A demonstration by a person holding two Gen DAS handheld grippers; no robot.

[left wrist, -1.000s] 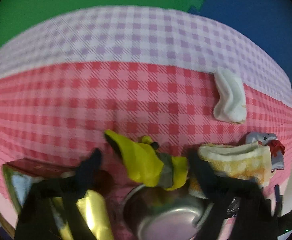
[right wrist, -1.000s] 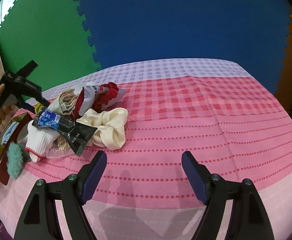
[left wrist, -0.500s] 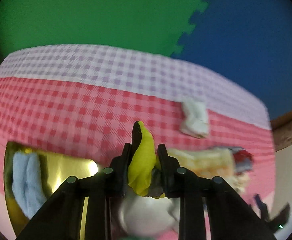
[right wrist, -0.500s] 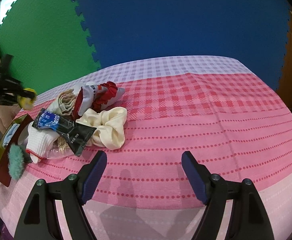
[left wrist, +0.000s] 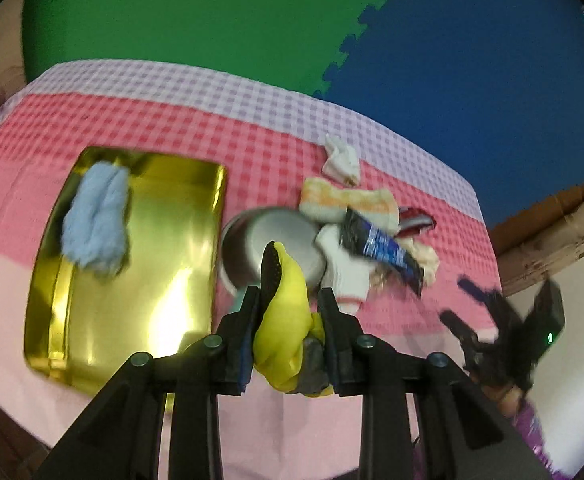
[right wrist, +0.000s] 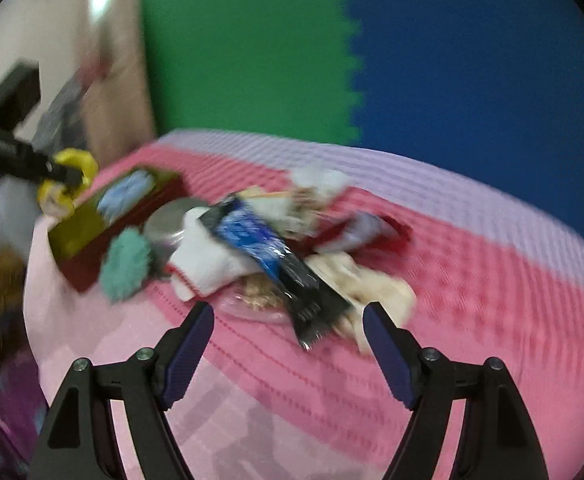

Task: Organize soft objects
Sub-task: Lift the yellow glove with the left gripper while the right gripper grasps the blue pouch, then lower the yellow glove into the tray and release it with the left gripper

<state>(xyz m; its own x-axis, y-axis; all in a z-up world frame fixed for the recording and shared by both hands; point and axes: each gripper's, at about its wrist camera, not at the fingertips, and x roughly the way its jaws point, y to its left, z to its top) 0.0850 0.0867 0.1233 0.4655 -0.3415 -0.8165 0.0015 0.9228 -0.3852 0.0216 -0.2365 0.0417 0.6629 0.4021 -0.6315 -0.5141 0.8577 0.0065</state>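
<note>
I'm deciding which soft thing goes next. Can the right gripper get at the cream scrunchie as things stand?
Probably yes. The right gripper is open and empty, and the cream scrunchie lies just ahead on the tablecloth. Only the black-and-blue packet covers its near-left edge.

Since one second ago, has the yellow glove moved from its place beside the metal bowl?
Yes. The yellow glove is lifted off the tablecloth, clamped in the left gripper, and carried from the metal bowl toward the gold tray.
</note>
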